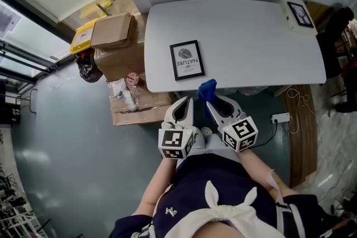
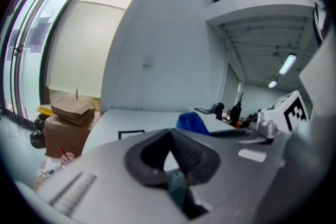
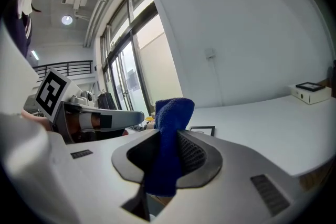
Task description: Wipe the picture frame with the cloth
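A black picture frame (image 1: 187,60) with a white print lies flat near the front edge of the white table (image 1: 251,42). It shows small in the left gripper view (image 2: 131,134) and in the right gripper view (image 3: 202,130). My right gripper (image 1: 212,103) is shut on a blue cloth (image 1: 207,88), which sticks up between its jaws (image 3: 170,128) just off the table's front edge, right of the frame. Beside it my left gripper (image 1: 182,107) is shut with nothing in it (image 2: 170,152). The cloth (image 2: 193,123) also appears to its right.
Cardboard boxes (image 1: 114,42), a yellow item (image 1: 82,37) and a black bag (image 1: 88,71) are stacked on the floor left of the table. A white box (image 1: 295,14) sits on the table's far right corner. A power strip (image 1: 280,117) and cable lie on the floor at right.
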Tool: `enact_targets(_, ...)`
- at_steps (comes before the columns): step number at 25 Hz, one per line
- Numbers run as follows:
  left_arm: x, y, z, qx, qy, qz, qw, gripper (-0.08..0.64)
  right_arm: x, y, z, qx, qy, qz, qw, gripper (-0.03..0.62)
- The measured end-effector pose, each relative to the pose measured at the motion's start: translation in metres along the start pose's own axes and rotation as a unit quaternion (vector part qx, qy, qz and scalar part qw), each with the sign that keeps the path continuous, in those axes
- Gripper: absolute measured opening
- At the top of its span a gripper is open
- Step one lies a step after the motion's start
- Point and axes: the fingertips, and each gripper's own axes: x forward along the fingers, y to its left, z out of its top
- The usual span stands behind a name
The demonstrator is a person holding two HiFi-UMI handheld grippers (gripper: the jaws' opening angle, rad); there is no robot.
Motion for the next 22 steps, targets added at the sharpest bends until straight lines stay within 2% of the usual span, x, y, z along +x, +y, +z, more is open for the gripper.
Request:
enact_targets(7, 0.013, 0.013, -0.001, -0.002, 0.011, 0.012, 0.9999, 0.003, 0.017, -0.008, 0.001, 0.003, 0.005, 0.01, 1.0, 0.094)
enact_targets(22, 0.065, 0.056, -0.023, -0.012, 0.068, -0.011, 0.9975, 0.003, 0.072, -0.03, -0.001, 0.019, 0.05, 0.001, 0.999, 0.094)
